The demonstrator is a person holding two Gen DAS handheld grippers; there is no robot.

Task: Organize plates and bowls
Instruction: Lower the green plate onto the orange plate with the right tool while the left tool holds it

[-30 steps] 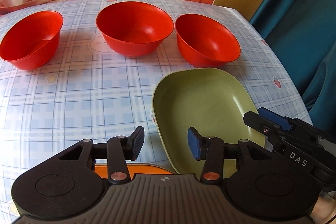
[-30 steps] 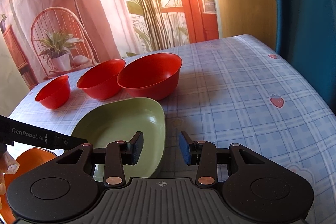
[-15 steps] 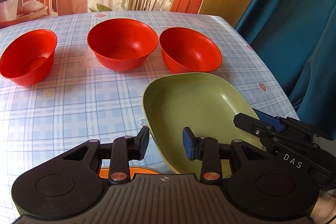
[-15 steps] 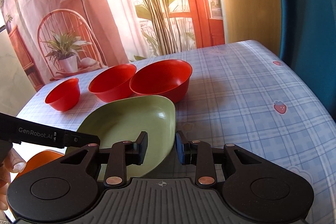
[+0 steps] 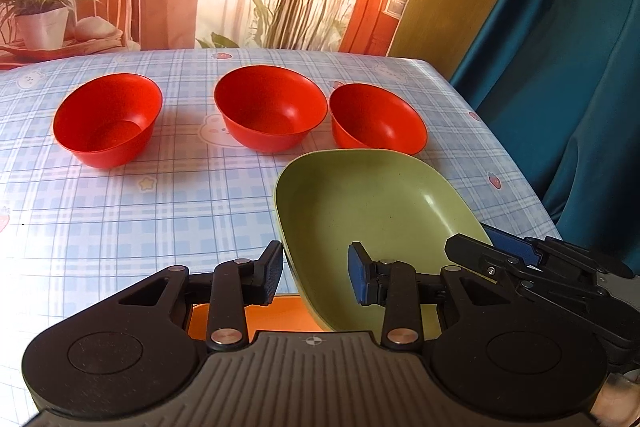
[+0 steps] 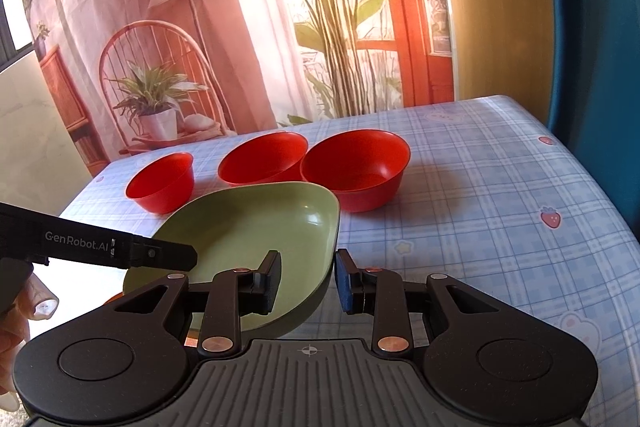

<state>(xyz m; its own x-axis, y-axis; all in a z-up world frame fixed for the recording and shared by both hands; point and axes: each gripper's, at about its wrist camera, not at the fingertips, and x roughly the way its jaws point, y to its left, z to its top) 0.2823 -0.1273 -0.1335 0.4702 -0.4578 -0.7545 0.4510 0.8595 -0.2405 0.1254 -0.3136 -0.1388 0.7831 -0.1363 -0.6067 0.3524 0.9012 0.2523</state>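
Entry: step in hand is the two-handed pickup of the green plate [image 5: 372,211].

- Your left gripper [image 5: 316,269] is straddling the plate's rim at its 8 o'clock side, one pad outside, one inside. The jaws have just been closing with the rim between them and are clamping it.
- Your right gripper [image 6: 306,277] is doing the same on the opposite rim, at about 4 o'clock in the left wrist view. Its jaws have also just been closing, with the plate wall between the pads.
- The plate is sitting between both tools, its near edge lying over an orange plate [image 5: 260,319]. Its far edge is overlapping the right red bowl [image 5: 378,117] in view, so I am judging it clear of the checked tablecloth [image 5: 160,219].
- The middle red bowl [image 5: 270,107] is standing at 12 o'clock and the left red bowl [image 5: 108,119] at 10 o'clock, both empty and upright.

Next move, as I judge it: you are needing to keep both grips even and the plate level while carrying, and clear the bowls.
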